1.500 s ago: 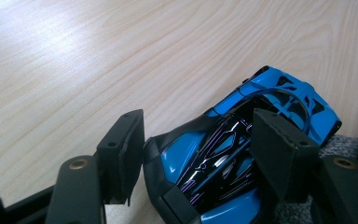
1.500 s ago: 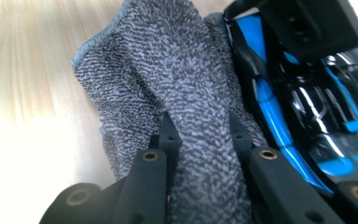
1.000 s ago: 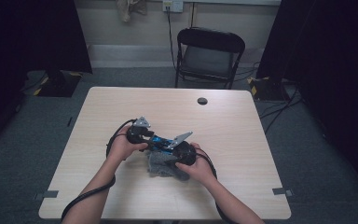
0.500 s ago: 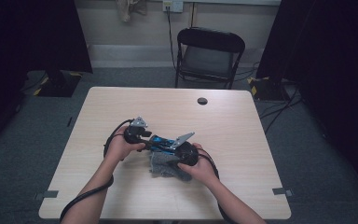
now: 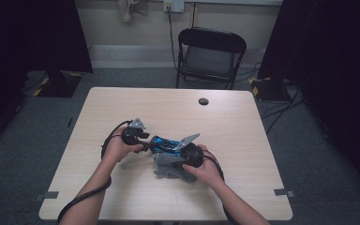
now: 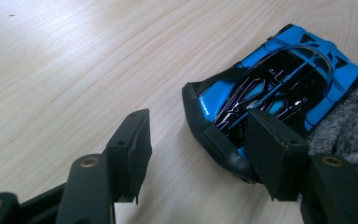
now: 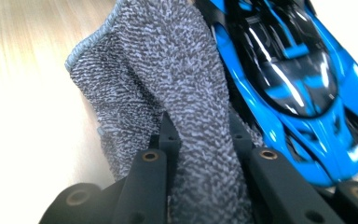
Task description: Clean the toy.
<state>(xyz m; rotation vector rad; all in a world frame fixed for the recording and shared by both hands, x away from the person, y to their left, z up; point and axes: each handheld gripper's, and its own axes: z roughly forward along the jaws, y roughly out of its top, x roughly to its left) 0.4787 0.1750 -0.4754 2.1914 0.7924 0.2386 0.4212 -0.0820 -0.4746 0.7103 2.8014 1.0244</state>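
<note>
While the right gripper (image 7: 200,140) pinched the grey cloth (image 7: 168,84), hiding its pads, we saw the left gripper (image 6: 205,154) spread, one pad by the blue toy car (image 6: 270,88); bare table (image 5: 243,117) from 10 to 2 o'clock.

A bright blue toy car (image 6: 279,93) is marked with a glossy black roof and black panels, over which thin blue and purplish lines are traced; its nose is edged in black. A grey terry cloth (image 7: 168,93) is flecked in darker and lighter grey, and its hem is bound in a paler blue-grey. Pale wood grain in fine tan streaks is seen across the light wooden table (image 5: 243,122). Matte black is worn by the left gripper (image 6: 196,149), with brass-coloured rivets. A small round black cap (image 5: 203,101) is set on the far side. A black folding chair (image 5: 210,56) is seen beyond, on dark grey carpet.
</note>
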